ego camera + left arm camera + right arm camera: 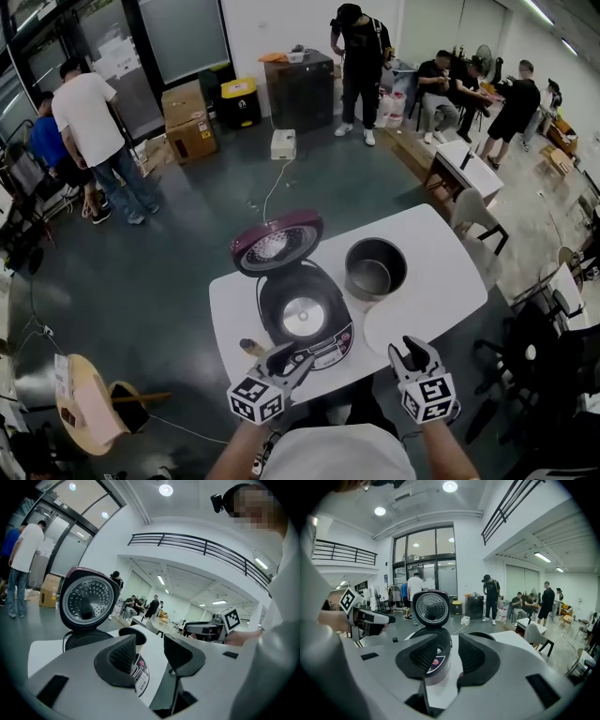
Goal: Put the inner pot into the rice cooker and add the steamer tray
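The rice cooker (305,321) stands open on the white table (441,244), its maroon lid (277,242) tipped back and the chamber empty. To its right on the table sits the dark inner pot (375,267). A pale round shape (386,328), perhaps the steamer tray, lies in front of the pot. My left gripper (296,357) hovers open at the cooker's front edge. My right gripper (405,353) hangs open near the pale shape. In the left gripper view the jaws (149,644) are empty and face the lid (89,599). The right gripper view's jaws (451,644) are empty and face the cooker (432,611).
A small brown object (251,348) lies on the table left of the cooker. A power cord (272,187) runs from the cooker across the floor. Several people stand or sit farther back, with chairs (473,220) to the right and a wooden stool (89,403) at the lower left.
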`<action>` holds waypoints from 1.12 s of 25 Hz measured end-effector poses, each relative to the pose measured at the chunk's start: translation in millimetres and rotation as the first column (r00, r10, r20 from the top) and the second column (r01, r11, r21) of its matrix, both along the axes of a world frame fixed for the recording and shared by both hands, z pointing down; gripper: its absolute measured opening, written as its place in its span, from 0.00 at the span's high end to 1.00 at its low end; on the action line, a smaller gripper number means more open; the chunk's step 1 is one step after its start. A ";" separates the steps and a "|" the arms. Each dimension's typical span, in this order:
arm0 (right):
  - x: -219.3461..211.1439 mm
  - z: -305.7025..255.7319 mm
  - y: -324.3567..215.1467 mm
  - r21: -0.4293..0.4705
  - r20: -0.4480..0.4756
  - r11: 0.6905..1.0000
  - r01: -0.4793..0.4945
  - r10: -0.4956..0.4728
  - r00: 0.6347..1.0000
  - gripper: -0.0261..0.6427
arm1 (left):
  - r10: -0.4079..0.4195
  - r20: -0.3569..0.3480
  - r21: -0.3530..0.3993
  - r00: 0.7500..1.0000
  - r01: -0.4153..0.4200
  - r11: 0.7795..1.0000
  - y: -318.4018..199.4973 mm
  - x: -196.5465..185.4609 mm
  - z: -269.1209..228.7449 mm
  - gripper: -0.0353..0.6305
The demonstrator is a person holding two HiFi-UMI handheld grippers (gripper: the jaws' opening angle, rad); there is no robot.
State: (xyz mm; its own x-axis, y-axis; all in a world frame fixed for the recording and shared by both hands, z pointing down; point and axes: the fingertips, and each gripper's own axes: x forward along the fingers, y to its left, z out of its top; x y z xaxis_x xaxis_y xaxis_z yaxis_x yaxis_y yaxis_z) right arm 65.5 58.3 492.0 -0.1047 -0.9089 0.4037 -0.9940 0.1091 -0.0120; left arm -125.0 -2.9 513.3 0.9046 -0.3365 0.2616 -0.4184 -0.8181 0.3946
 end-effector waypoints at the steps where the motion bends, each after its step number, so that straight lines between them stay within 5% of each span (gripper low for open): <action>1: 5.3 1.3 -3.2 -0.001 0.002 1.000 0.004 -0.004 1.000 0.73 | -0.005 0.002 -0.002 1.000 0.005 1.000 -1.7 5.0 1.0 0.66; 20: 127.1 33.1 -96.3 -0.055 0.030 0.980 0.189 -0.188 0.982 0.73 | -0.152 0.055 -0.072 0.987 0.156 0.985 -46.6 152.5 27.9 0.64; 28: 173.4 67.2 -134.4 -0.112 0.059 0.961 0.253 -0.248 0.967 0.73 | -0.251 0.134 -0.124 0.959 0.267 0.956 -87.7 204.4 63.4 0.61</action>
